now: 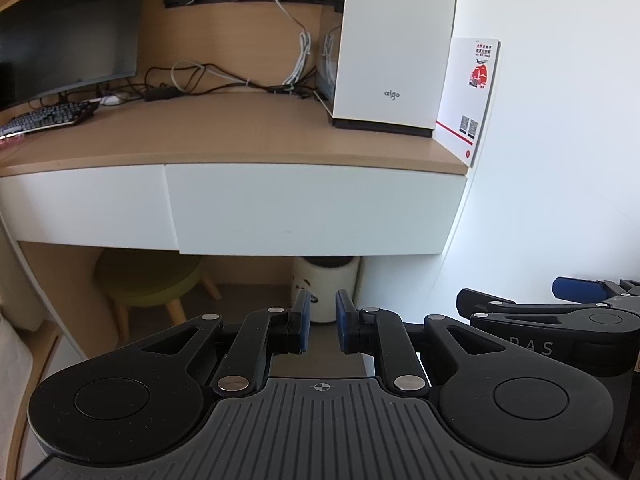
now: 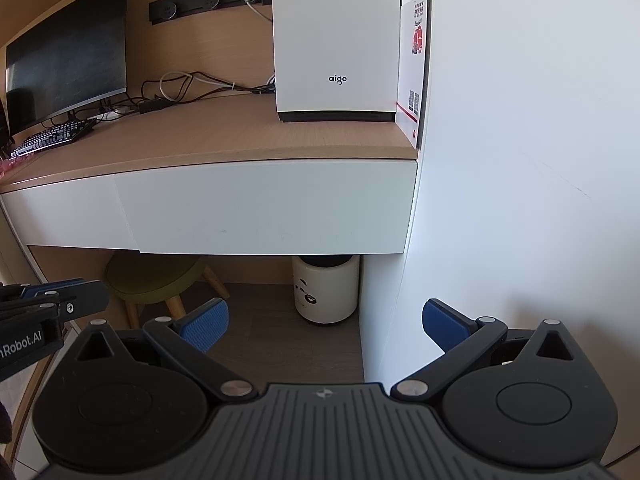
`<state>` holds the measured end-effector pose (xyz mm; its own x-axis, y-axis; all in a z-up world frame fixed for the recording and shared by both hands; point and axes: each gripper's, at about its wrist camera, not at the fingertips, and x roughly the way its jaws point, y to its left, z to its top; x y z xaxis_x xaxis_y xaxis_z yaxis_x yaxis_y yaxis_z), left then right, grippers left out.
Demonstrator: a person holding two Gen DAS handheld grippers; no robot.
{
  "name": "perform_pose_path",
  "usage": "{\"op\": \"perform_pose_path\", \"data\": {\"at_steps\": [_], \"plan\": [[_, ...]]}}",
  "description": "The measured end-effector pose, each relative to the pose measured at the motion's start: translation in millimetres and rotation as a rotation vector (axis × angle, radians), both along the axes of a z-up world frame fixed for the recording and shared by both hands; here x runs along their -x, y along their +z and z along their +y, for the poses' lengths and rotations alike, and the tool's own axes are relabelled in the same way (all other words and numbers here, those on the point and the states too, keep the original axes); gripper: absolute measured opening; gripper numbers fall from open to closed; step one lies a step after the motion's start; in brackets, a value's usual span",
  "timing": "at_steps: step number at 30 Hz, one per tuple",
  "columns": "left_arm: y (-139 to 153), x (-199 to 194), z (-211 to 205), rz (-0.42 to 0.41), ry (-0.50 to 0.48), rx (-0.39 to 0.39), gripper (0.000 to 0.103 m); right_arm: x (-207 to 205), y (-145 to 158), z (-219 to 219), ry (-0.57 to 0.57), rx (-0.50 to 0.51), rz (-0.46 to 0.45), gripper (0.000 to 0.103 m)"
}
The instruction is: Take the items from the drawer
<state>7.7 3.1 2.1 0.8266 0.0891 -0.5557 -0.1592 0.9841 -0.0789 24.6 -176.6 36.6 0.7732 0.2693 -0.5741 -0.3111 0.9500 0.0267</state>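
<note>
So both grippers are hanging in front of a wooden desk (image 1: 248,128), aimed at the white drawer (image 1: 312,208) that sits right under the desk top at its right end, up against the white wall (image 1: 560,120). The drawer is fully closed, front flush, so whatever is in it can't be seen. The left gripper (image 1: 322,322) has its blue pads (image 1: 304,320) pulled nearly together with just a slim gap and nothing between them, and it sits below the drawer front, not touching it. The right gripper (image 2: 326,326) has its fingers spread wide apart, nothing in there either, also below the drawer and clear of it. In the left wrist view you can see the right gripper poking in at the side, so the two are next to each other. On top of the desk, above the drawer, there's a white aigo box (image 1: 396,44) standing upright, with a white and red card (image 1: 470,96) leaning between it and the wall. Further left on the desk: a tangle of cables (image 1: 224,80), a dark monitor (image 1: 68,28) and a keyboard (image 1: 48,118). Under the drawer, on the floor, a small white bin (image 2: 326,288) and a green stool (image 2: 154,276) beside it.
</note>
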Motion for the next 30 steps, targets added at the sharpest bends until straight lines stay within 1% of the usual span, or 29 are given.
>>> {"op": "perform_pose_path", "data": {"at_steps": [7,12,18,23,30], "plan": [[0,0,-1,-0.009,0.003,-0.003,0.016,-1,1,-2,-0.006,0.0,-0.002,0.103],[-3,-2,0,0.008,0.0,0.002,0.016,-2,0,-1,-0.004,0.001,0.003,0.103],[-2,-7,-2,-0.001,-0.002,0.001,0.016,-3,2,-4,-0.011,-0.007,0.001,0.103],[-4,-15,-4,0.008,-0.018,0.003,0.016,-8,2,-6,-0.024,-0.021,0.007,0.103],[-9,-28,-4,0.03,-0.054,0.016,0.016,-13,-5,-4,-0.025,-0.006,0.029,0.103]]}}
